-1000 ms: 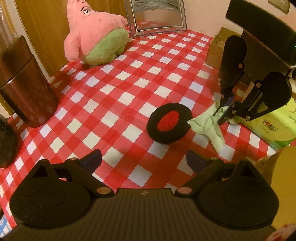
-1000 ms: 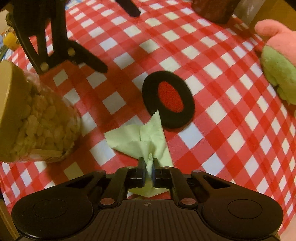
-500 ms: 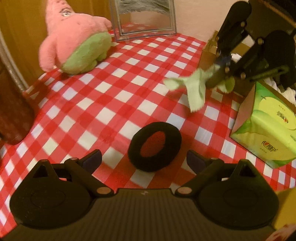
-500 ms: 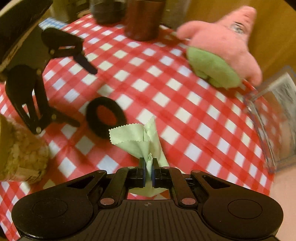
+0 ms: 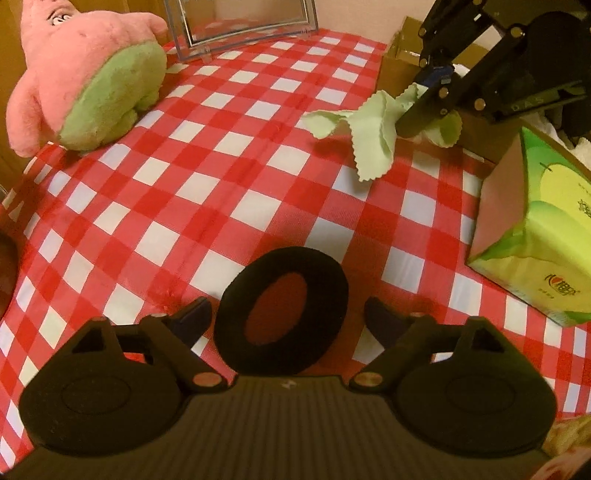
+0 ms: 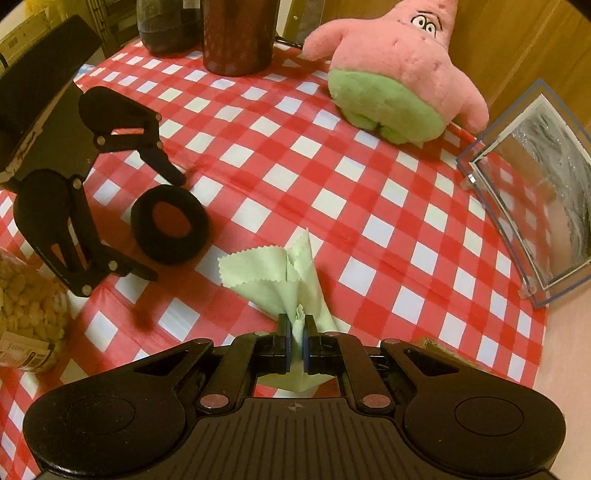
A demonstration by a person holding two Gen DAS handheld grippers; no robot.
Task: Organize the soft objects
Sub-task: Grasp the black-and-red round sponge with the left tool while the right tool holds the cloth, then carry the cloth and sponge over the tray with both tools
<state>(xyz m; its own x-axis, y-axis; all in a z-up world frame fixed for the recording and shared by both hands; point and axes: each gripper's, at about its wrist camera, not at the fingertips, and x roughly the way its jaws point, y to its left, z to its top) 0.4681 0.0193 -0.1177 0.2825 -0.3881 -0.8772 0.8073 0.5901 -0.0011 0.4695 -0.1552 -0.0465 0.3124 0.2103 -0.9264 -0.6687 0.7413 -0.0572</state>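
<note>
The black ear pad [image 5: 281, 309] lies flat on the red-and-white checked tablecloth [image 5: 221, 155], a foam oval with a red centre, and it sits right between the spread fingers of the left gripper [image 5: 283, 316], its near edge tucked under the gripper body; in the left wrist view its long axis runs tilted, from near-left to far-right, so the jaws straddle it roughly across its shorter width. That makes the left gripper plainly the nearer one, and the coming move looks like a simple lowering and closing on the pad's rim. The right gripper [image 6: 295, 347] is well apart, held above the cloth with its fingers pressed together on a pale green cleaning cloth [image 6: 280, 273] that fans out ahead of it, clear of the table. Further out, a pink star plush [image 5: 85, 74] rests near a clear acrylic stand [image 5: 240, 22], a green tissue box [image 5: 535, 236] stands to the right, and a jar of snacks [image 6: 26, 314] sits beside the left gripper
</note>
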